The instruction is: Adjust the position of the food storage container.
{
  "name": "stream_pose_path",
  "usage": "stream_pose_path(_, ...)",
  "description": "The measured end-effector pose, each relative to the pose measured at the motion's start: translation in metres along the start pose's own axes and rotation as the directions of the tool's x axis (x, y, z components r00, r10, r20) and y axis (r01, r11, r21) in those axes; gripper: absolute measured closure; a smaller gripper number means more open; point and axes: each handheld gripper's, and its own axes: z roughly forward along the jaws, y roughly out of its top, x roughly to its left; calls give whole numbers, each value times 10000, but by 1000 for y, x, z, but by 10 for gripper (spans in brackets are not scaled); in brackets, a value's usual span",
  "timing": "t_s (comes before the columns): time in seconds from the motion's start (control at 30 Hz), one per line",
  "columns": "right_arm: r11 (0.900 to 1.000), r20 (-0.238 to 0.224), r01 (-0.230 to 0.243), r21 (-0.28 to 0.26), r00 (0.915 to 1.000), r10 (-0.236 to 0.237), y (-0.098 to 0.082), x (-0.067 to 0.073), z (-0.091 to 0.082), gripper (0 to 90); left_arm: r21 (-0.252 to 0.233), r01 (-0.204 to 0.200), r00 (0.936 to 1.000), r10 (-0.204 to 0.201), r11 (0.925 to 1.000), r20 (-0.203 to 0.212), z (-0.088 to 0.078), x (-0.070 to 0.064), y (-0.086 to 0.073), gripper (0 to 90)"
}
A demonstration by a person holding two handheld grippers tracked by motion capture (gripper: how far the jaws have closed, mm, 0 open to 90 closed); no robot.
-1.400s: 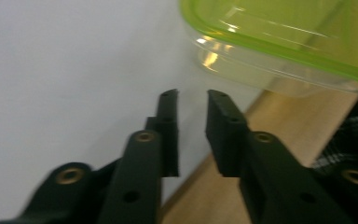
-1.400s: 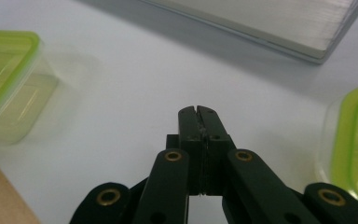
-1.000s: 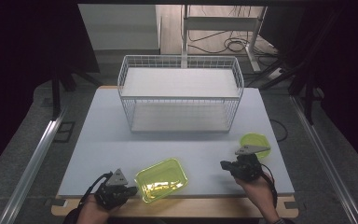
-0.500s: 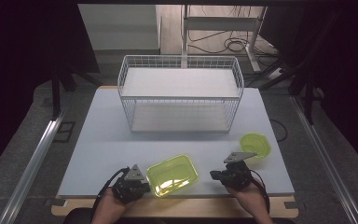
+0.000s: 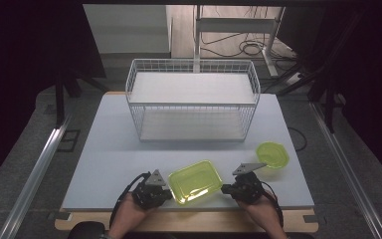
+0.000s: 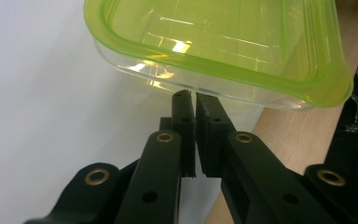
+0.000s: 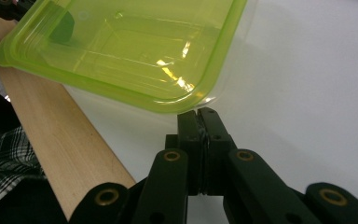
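So the translucent yellow-green rectangular plastic container (image 5: pixel 195 181) sits near the front edge of the white table (image 5: pixel 104 149), at about 6 o'clock from the white wire basket (image 5: pixel 191 99). Both claws flank it: the left gripper (image 5: pixel 168 194) is at its 9 o'clock, the right gripper (image 5: pixel 225 188) at its 3 o'clock. Both sets of jaws are pressed together with nothing between them. In the gripper views each tip sits right under the container's rim, apparently touching its side wall.

Looks to me like a two-sided squeeze or push with closed tips. To do it well I'd keep both tips low under the lip, press evenly from both sides so it doesn't spin, and go gently, since thin plastic like that flexes and could pop out.

Compared to a second ago: the left gripper has slid in toward the container, the container itself has shifted right and a little up-table, and the right gripper has come off the small round yellow-green bowl (image 5: pixel 272 154) at 2 o'clock and moved left.
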Motion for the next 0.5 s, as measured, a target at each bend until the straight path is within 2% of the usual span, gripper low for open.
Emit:
stream_pose_path(0.27, 9999, 152, -121, -79, 9998, 122, 5, -8, 5, 880, -195, 202, 9994, -208, 9996, -270, 6, 15, 9, 867)
stream_pose_path(0.37, 9999, 164, -121, -82, 9998, 123, 6, -9, 6, 880, -204, 199, 9992, -207, 9996, -355, 7, 16, 10, 866)
stream_pose_path(0.5, 9999, 228, -88, -88, 9997, 90, 5, -10, 5, 867, -296, 275, 9976, -293, 9992, -622, 1, 18, 7, 853)
